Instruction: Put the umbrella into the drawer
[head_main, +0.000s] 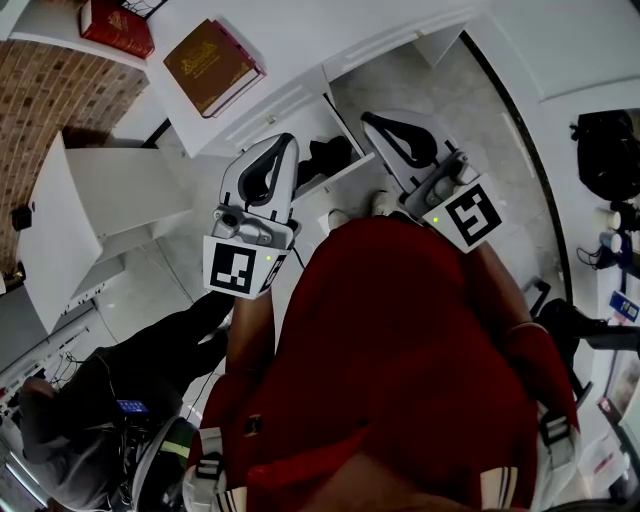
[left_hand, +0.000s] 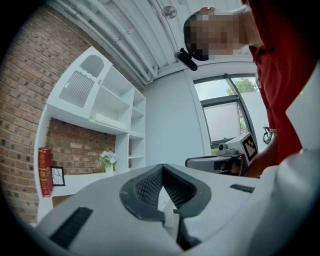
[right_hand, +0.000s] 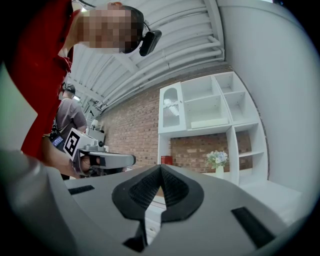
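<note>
The person wears a red top (head_main: 400, 330); the left tongs (head_main: 284, 145) and right tongs (head_main: 371, 120) are pale grey.

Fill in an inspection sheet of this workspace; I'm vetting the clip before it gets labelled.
surface: white counter, books lying on it.
job's things: drawer stands open; a dark thing lies in it, perhaps the umbrella, too dark to tell.
clutter: brown book and red book on the counter; vase of flowers by the shelves.
grippers: left gripper and right gripper are both shut, with nothing between the jaws, and are held level.
cables: nothing seen at the drawer.
surroundings: brick wall, white shelves, a second person at the left.
</note>
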